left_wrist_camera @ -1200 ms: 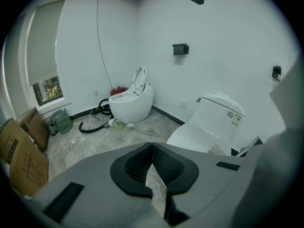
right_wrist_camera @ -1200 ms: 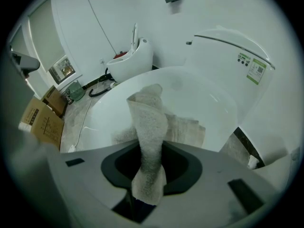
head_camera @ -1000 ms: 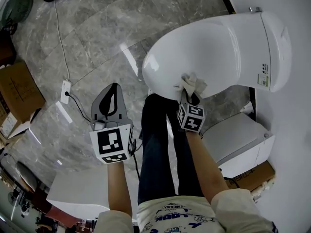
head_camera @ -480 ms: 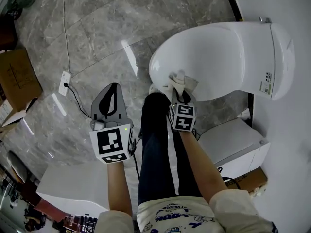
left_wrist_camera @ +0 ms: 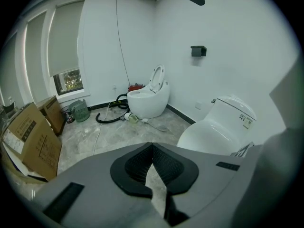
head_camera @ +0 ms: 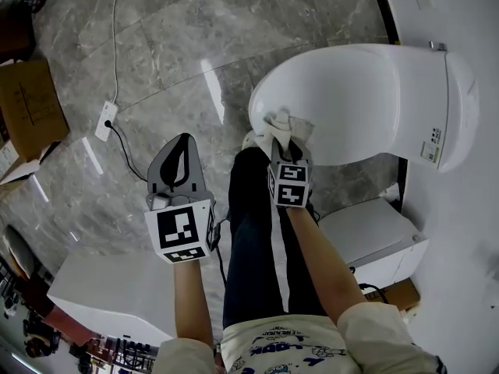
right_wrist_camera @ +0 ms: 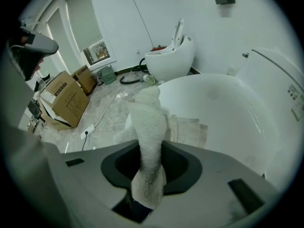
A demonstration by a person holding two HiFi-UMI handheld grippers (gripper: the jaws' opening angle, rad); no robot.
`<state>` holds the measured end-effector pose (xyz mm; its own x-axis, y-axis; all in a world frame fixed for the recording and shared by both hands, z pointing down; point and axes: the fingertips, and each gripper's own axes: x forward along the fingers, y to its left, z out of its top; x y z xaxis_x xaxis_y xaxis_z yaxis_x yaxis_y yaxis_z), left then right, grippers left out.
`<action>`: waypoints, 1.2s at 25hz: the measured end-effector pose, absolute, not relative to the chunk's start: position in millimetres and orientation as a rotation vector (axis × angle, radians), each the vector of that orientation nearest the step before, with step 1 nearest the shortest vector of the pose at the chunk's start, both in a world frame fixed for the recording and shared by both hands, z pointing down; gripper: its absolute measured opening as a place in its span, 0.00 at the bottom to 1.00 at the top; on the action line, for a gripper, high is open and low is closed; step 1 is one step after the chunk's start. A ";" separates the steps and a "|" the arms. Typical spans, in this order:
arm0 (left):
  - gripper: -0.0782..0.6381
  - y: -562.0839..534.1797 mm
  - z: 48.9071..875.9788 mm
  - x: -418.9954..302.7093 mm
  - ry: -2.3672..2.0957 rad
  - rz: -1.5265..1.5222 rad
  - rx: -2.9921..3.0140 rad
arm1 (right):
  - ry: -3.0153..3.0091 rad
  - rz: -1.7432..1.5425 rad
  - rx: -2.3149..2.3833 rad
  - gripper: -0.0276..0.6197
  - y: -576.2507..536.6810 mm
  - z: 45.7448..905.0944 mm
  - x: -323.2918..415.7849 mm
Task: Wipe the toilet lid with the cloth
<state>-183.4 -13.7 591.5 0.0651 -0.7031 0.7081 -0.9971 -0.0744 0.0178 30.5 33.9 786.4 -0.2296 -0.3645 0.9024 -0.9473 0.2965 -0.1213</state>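
Clamps right gripper (head_camera: 285, 145) on the cloth (head_camera: 285, 125) at the front rim of the toilet lid (head_camera: 359, 92), arm outstretched; holds left gripper (head_camera: 182, 142), jaws together, well left of that lid.

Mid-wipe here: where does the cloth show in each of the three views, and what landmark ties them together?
Head view: the cloth is right of centre, on the front edge of the toilet lid, at the tip of the right gripper.
Left gripper view: not in it.
Right gripper view: the cloth is at centre, clamped between the jaws, with its far end lying on the lid.
Shared landmark: the toilet lid, also at and.
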 end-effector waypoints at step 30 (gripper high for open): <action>0.11 -79.6 435.3 -159.3 -1.800 0.614 1.957 | -2.124 0.661 1.320 0.19 -90.0 521.7 33.1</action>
<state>-159.3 -79.6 435.3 0.0690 -0.8161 0.5738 -0.9966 -0.0820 0.0032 33.1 -90.0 521.7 -0.3685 -0.6405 0.6737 -0.9097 0.3978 -0.1194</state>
